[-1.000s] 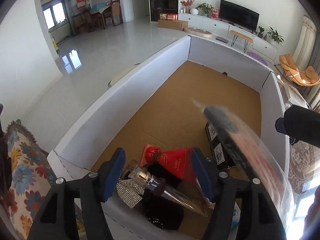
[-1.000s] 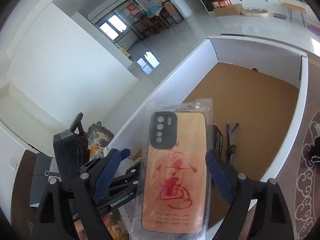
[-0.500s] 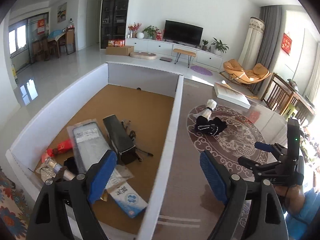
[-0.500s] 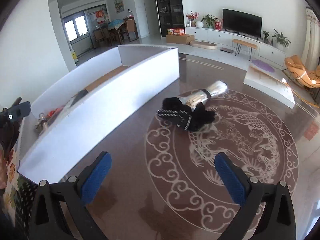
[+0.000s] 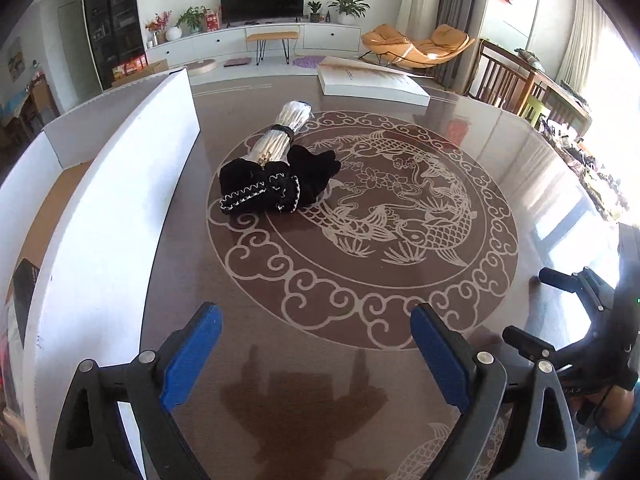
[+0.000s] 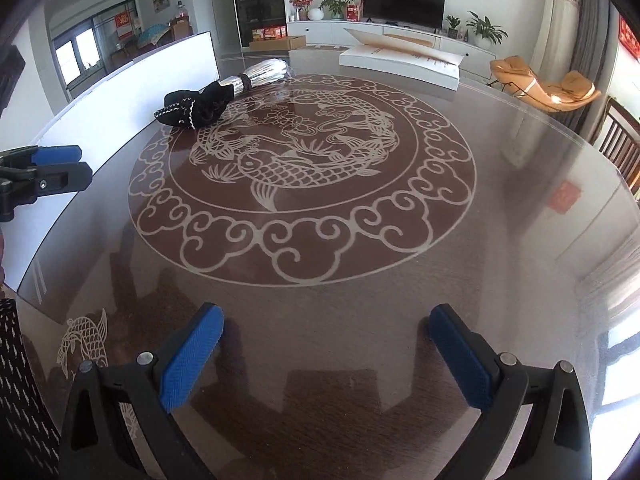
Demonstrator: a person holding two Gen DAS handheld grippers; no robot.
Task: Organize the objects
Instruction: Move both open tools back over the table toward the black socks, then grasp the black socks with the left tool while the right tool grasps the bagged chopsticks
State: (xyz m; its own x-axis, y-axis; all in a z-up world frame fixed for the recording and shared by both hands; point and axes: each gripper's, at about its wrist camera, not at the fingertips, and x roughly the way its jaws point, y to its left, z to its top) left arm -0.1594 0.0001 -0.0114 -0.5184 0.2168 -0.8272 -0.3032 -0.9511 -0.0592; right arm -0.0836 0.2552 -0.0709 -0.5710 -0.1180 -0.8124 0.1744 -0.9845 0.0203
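Note:
A black cloth with white stitched trim (image 5: 276,190) (image 6: 196,106) lies on the round glass table, against a silvery wrapped bundle (image 5: 282,132) (image 6: 264,70). Both rest beside the white cardboard box's (image 5: 120,184) (image 6: 132,84) long wall. My left gripper (image 5: 316,344) hovers over the table's near part, jaws opening with nothing between them; the right wrist view catches it at the left edge. My right gripper (image 6: 326,344) is open and empty over the near table, well short of the cloth. In the left wrist view the right gripper (image 5: 530,304) shows at the right.
A flat white box (image 5: 372,80) (image 6: 400,62) lies at the table's far edge. The fish pattern (image 6: 296,168) fills the tabletop's middle. Wooden chairs (image 5: 504,84) stand to the right of the table. A dark item (image 5: 22,284) shows inside the cardboard box.
Both grippers swung from above the box's inside to over the table. The right gripper let go of the sleeved phone case, which then lay in the box. Both jaws widened.

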